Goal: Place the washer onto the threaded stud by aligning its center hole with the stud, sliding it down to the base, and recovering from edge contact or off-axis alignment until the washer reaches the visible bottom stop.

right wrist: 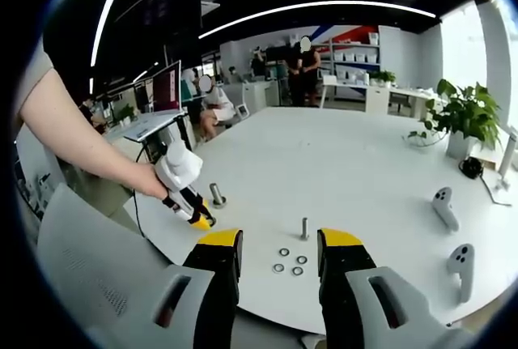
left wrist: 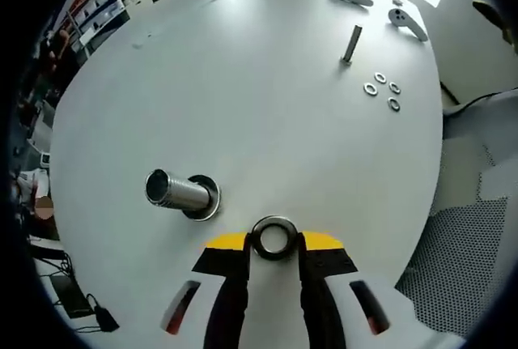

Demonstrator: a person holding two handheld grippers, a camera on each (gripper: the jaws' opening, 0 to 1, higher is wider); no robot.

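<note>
On the white round surface (left wrist: 267, 98), taking the threaded stud (left wrist: 176, 191) as landmark: stud standing on its round base flange, seen almost end-on in the left gripper view, nothing yet on its shaft. Washer (left wrist: 273, 236), one, pinched flat between the jaw tips of the left tongs (left wrist: 273, 244), lying just beside the stud toward the view's right and lower edge, clear of it, hole not over the stud's axis. A second stud (left wrist: 353, 44) stands well apart from the landmark toward the far side of the surface, with four spare washers (left wrist: 382, 90) loose near its foot and two white handheld controllers (left wrist: 379, 6) beyond. Right tongs (right wrist: 278, 253), spread and carrying nothing, held off the surface edge, looking over the spare washers (right wrist: 287, 262); the left tongs (right wrist: 200, 220) appear there at the landmark stud (right wrist: 216, 195). Status, judged: pick-up done; alignment, threading over the tip, sliding down to the base stop all remain.
</note>
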